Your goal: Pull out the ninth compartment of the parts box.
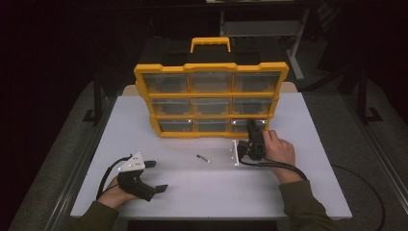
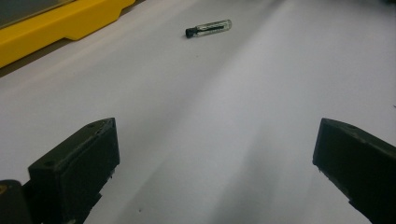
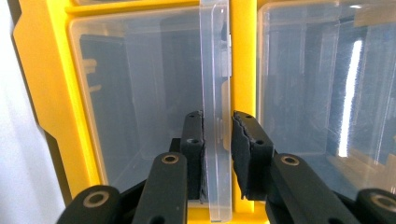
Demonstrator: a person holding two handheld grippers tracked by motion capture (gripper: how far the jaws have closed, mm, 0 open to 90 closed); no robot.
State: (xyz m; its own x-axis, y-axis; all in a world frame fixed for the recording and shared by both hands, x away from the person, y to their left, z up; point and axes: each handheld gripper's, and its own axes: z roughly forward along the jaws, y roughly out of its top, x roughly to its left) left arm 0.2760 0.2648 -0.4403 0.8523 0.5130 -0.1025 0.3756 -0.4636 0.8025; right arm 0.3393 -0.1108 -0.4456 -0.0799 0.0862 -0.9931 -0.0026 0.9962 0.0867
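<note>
Drawer tab pinched at lower right of the yellow organizer

The right gripper [image 3: 217, 140] is pressed onto the clear pull tab [image 3: 215, 93] of the bottom-right drawer [image 1: 249, 125] of the organizer [image 1: 210, 98], right of frame centre. A straight, level pull is advised, so the thin tab is not twisted. The left gripper [image 1: 155, 176] rests spread and empty at lower left; a small vial [image 2: 208, 28] lies between.

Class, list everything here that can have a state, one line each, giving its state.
Organiser: upright on the table, drawers in.
Drawer tab: clear, between the right gripper's pads.
Right gripper: shut on the drawer tab.
Left gripper: open, nothing between its jaws.
Vial: lying on its side, apart from both grippers.
</note>
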